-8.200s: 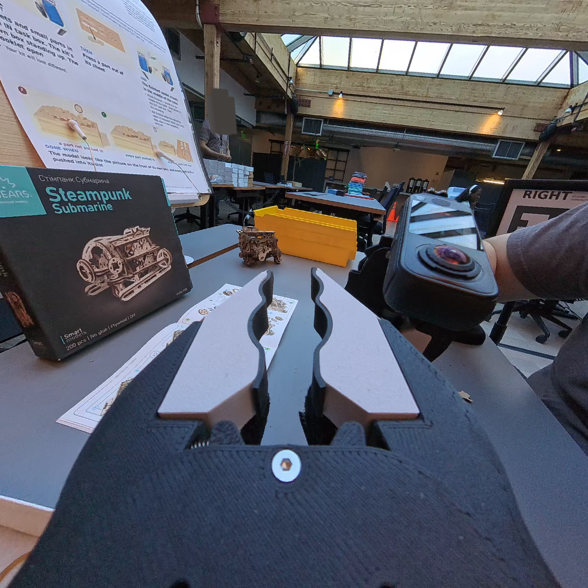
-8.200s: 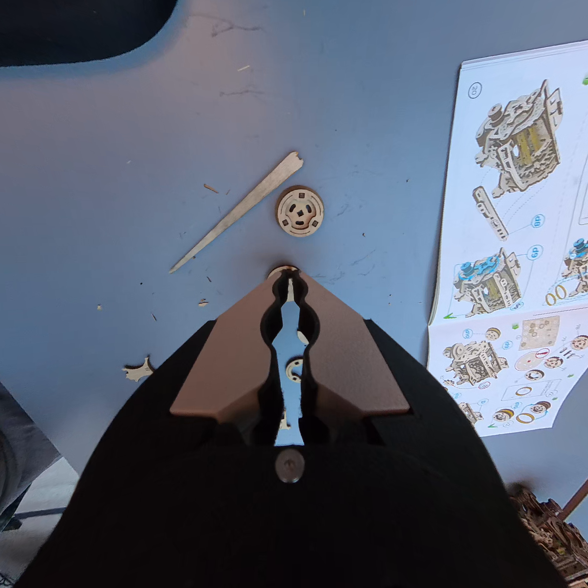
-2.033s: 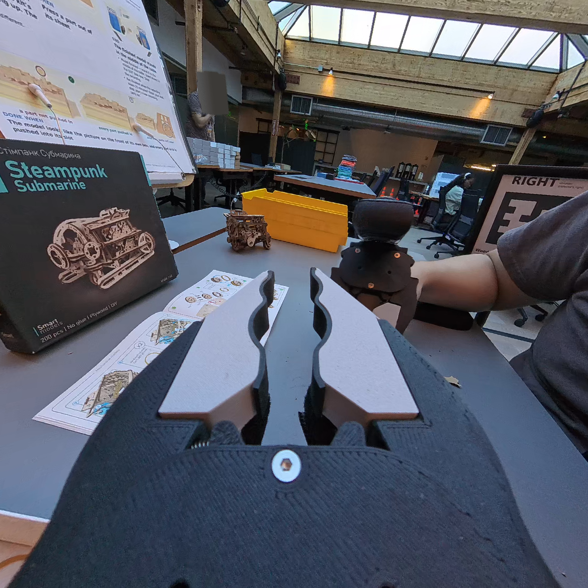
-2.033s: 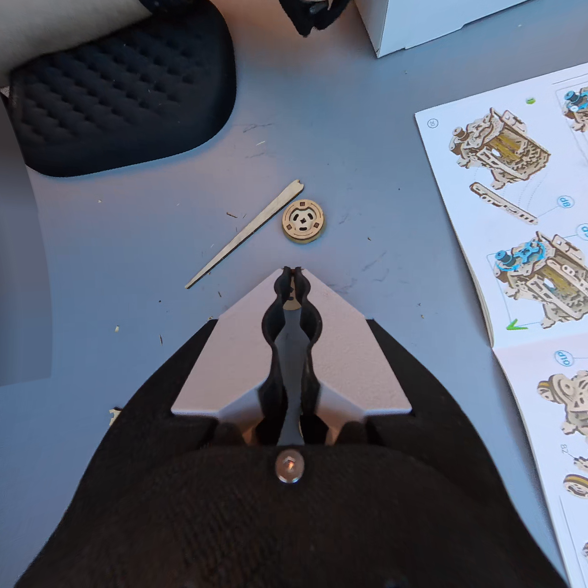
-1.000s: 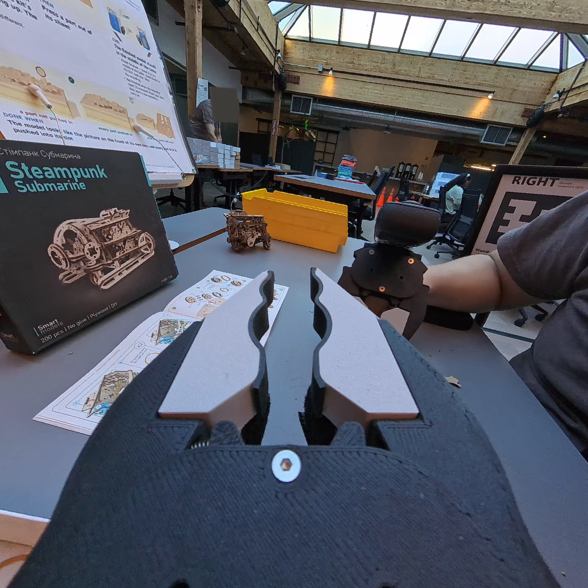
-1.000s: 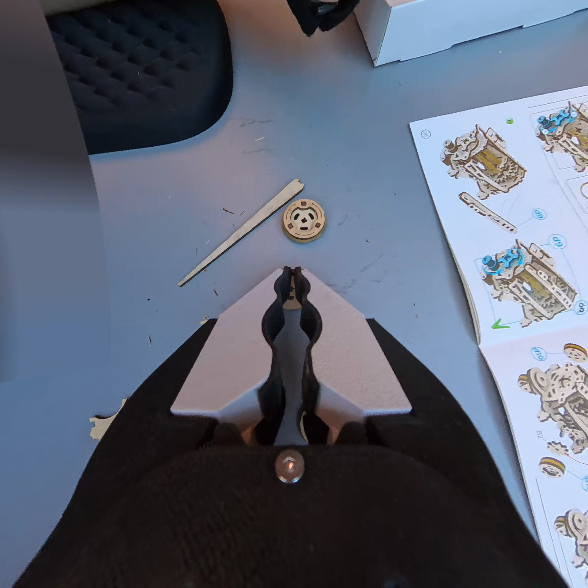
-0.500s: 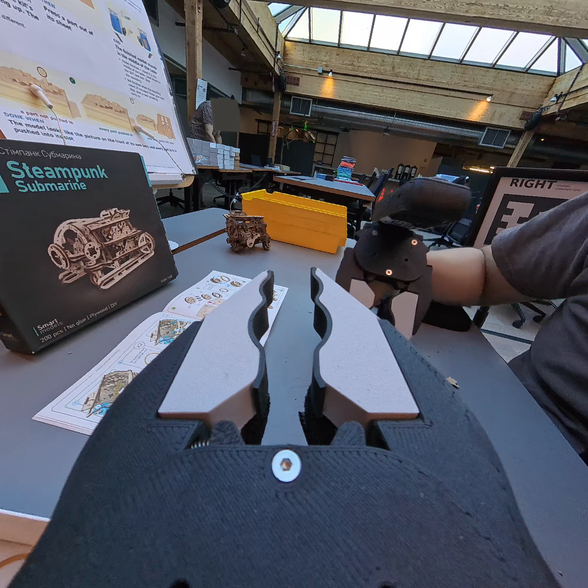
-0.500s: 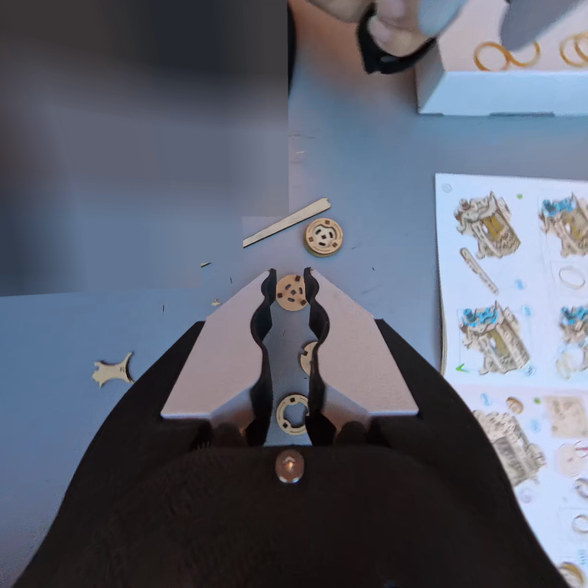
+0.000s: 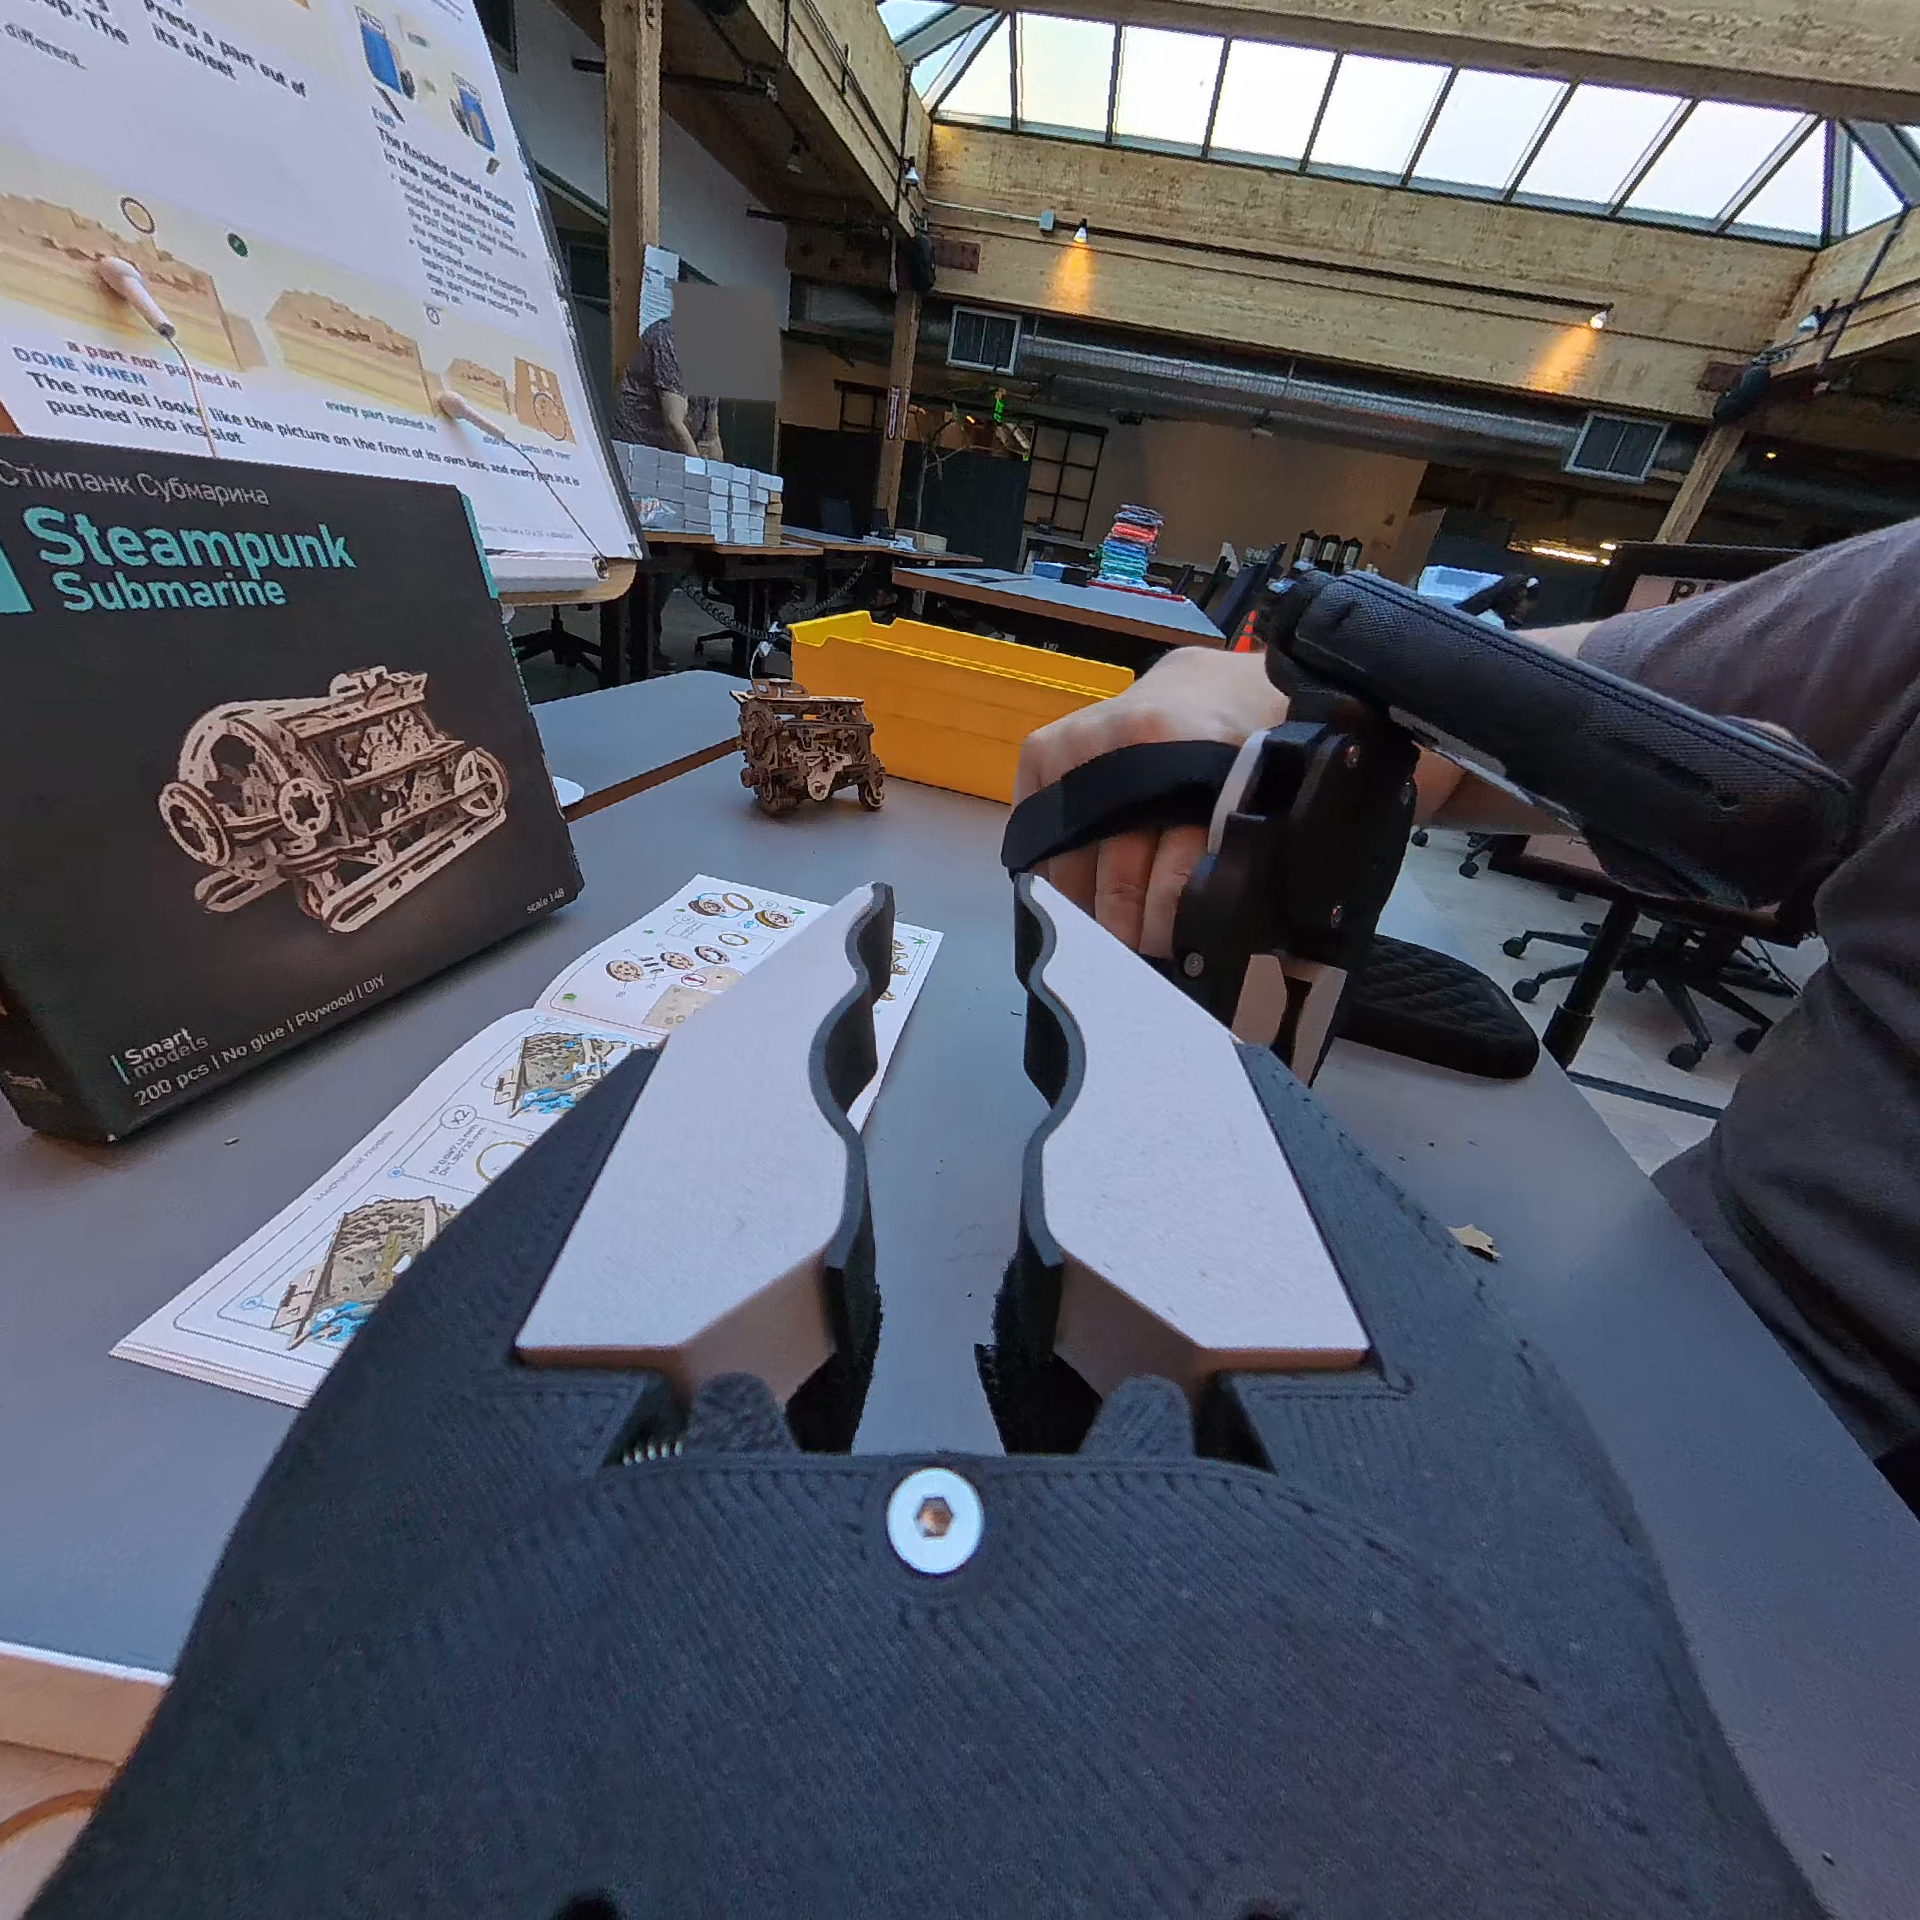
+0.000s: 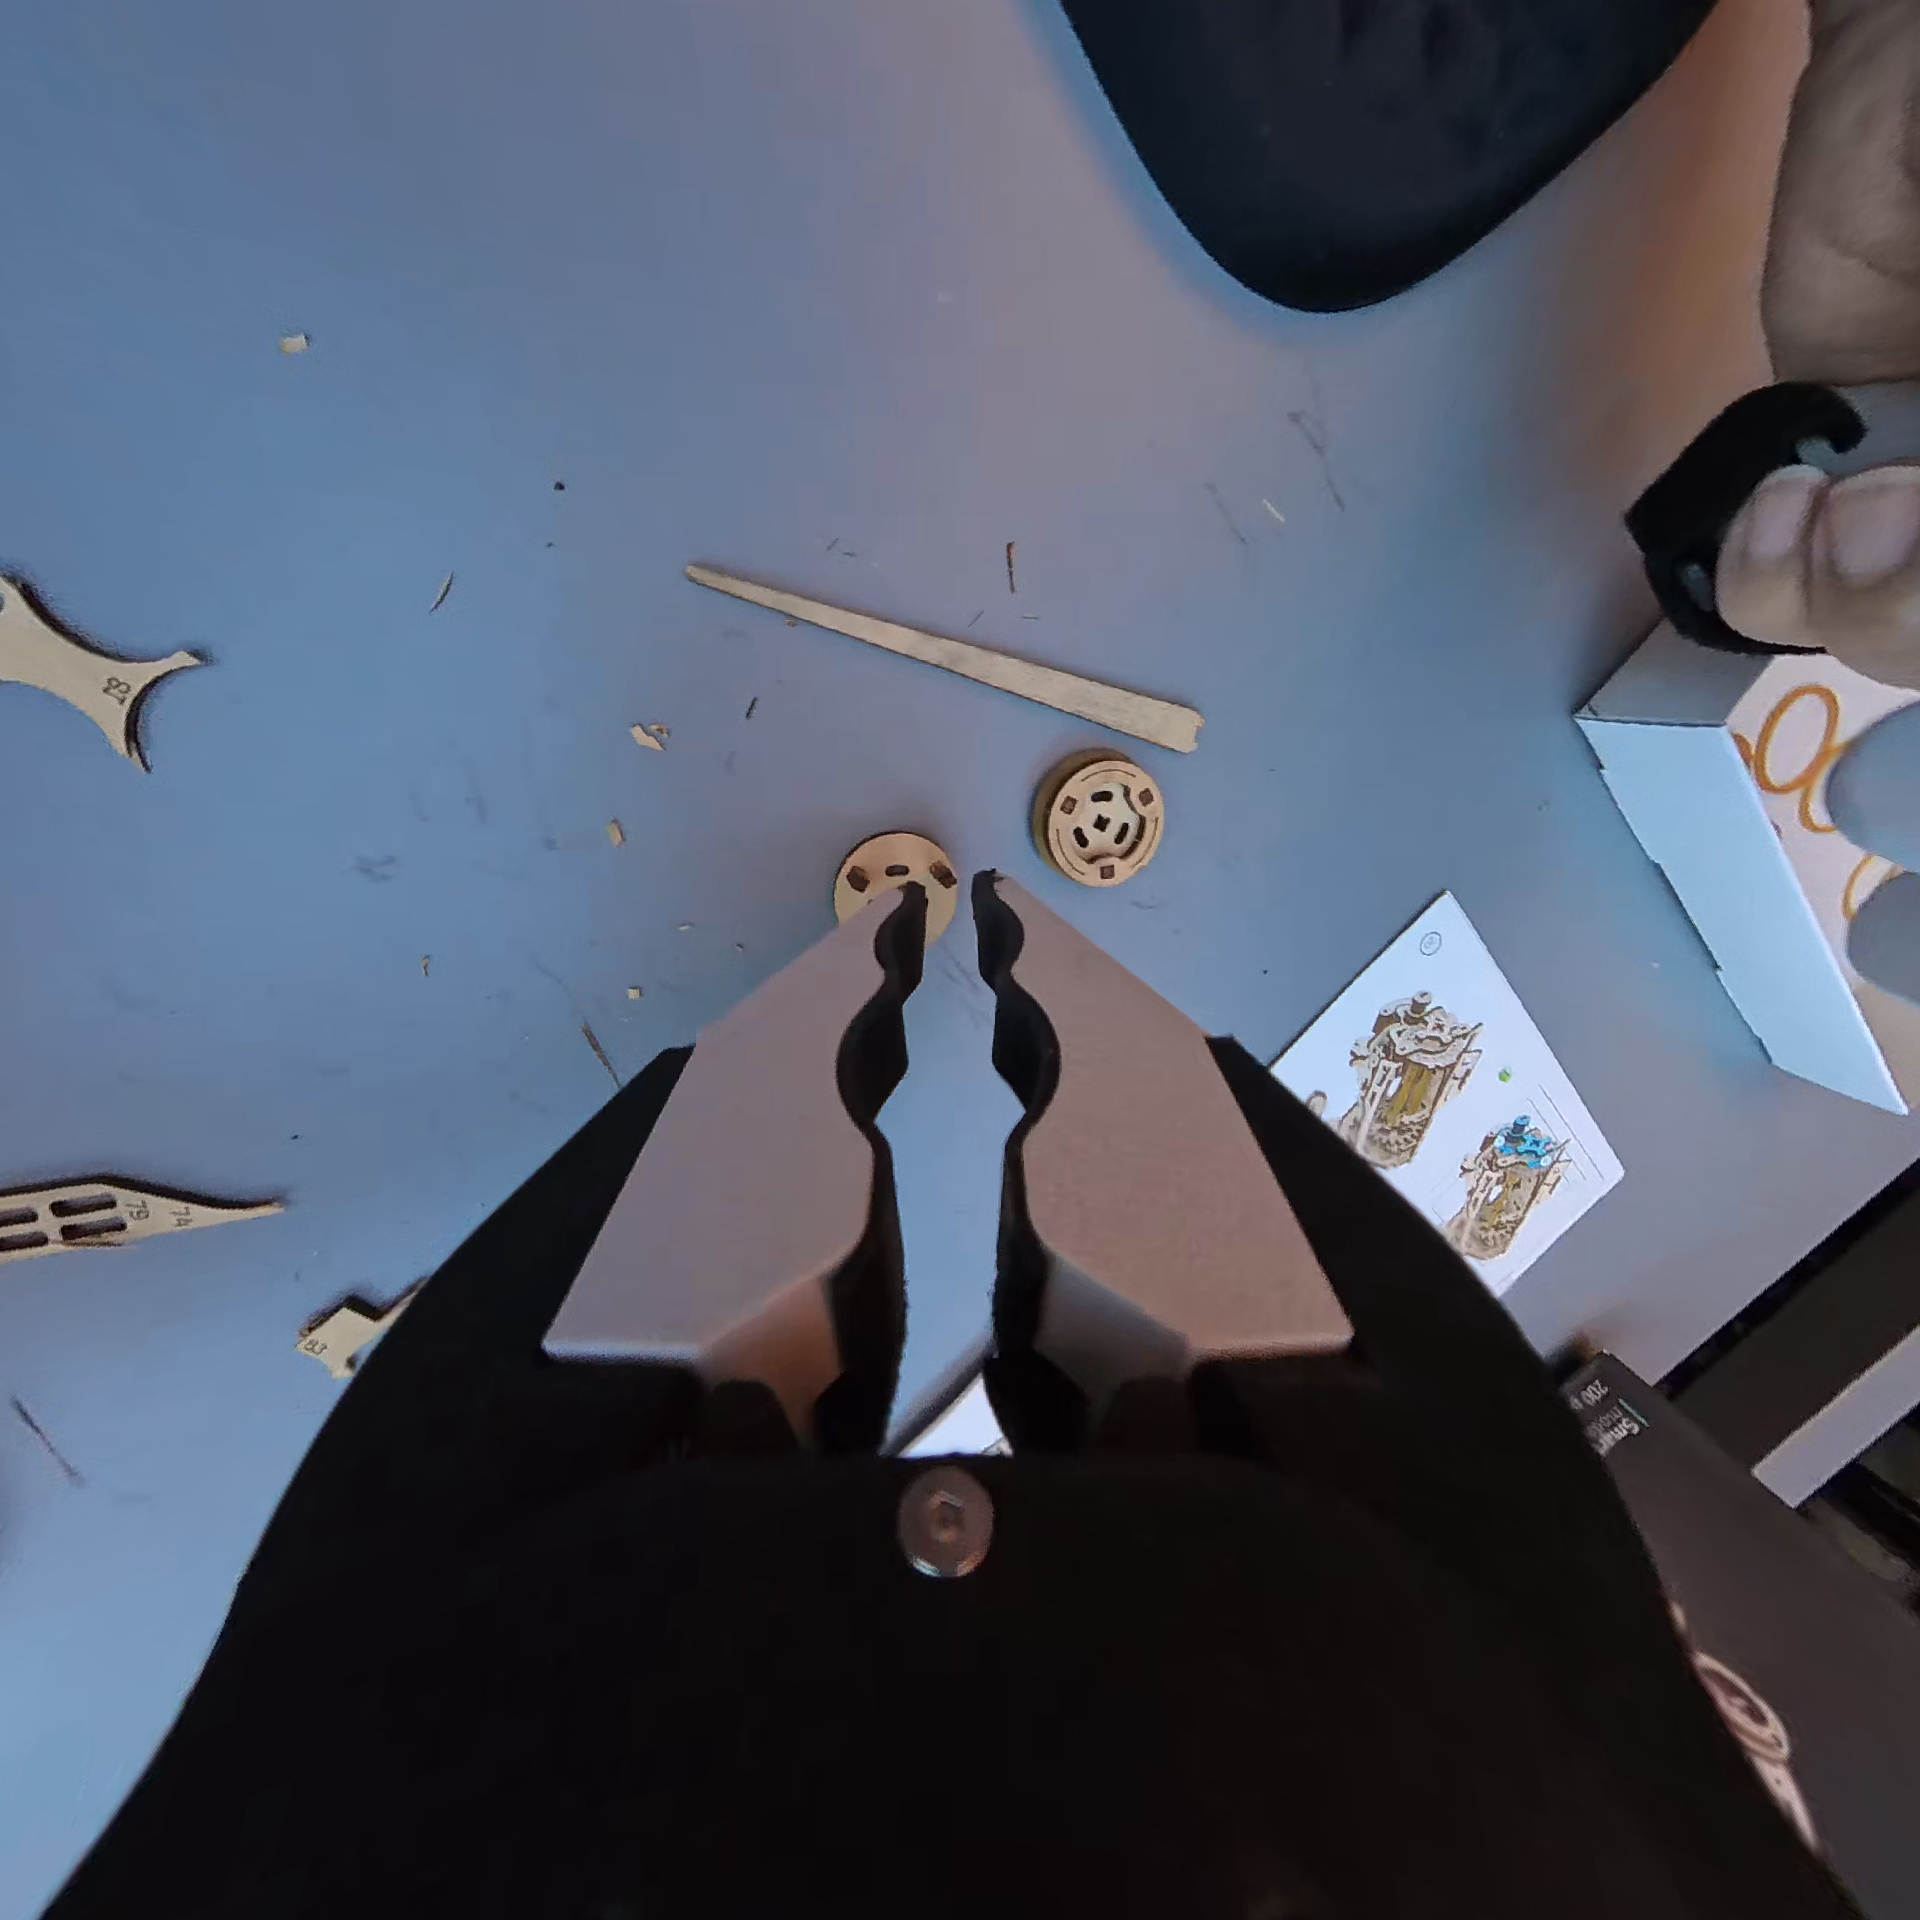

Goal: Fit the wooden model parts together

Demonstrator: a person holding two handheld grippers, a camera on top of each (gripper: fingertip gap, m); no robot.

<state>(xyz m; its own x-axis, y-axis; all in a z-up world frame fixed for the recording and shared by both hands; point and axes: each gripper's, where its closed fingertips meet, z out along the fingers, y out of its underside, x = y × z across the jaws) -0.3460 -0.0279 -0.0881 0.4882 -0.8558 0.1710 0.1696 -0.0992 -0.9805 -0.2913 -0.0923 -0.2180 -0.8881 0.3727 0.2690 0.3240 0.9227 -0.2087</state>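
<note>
- The grey worktop (image 10: 520, 364) runs past every edge of the right wrist view; scattered splinters and scuffs lie on it
- The right hand-held gripper (image 10: 948, 894) takes up the lower part of its own view; its fingers are spread with a narrow gap and hold nothing, tips just above the worktop
- The left hand-held gripper (image 9: 954, 899) hovers over the worktop with fingers parted and empty; its black body hides the near worktop
- A dark model box (image 9: 249, 769) stands upright at the left, its left side cut by the frame
- The instruction booklet (image 9: 436, 1153) lies open beside the box, its near corner hidden behind the left hand-held gripper
- A black padded rest (image 10: 1351, 135) is cut off at the top of the right wrist view
- A white carton (image 10: 1704, 831) at the right edge is only half shown; blurred fingers in front of it cover its contents
- A half-built wooden model (image 9: 805, 746) stands far back, in front of a yellow bin (image 9: 956, 707)
- A thin tapered wooden stick (image 10: 945, 657) lies flat, just beyond the two discs
- A thick wooden disc (image 10: 1099, 819), pale with a cross-shaped cut-out and small slots, lies just right of the fingertips
- A thinner wooden disc (image 10: 883, 878) with dark slots lies flat at the left fingertip, which covers its near edge; whether they touch cannot be told
- Leftover plywood offcuts (image 10: 83, 675) lie at the left edge, cut off
</note>
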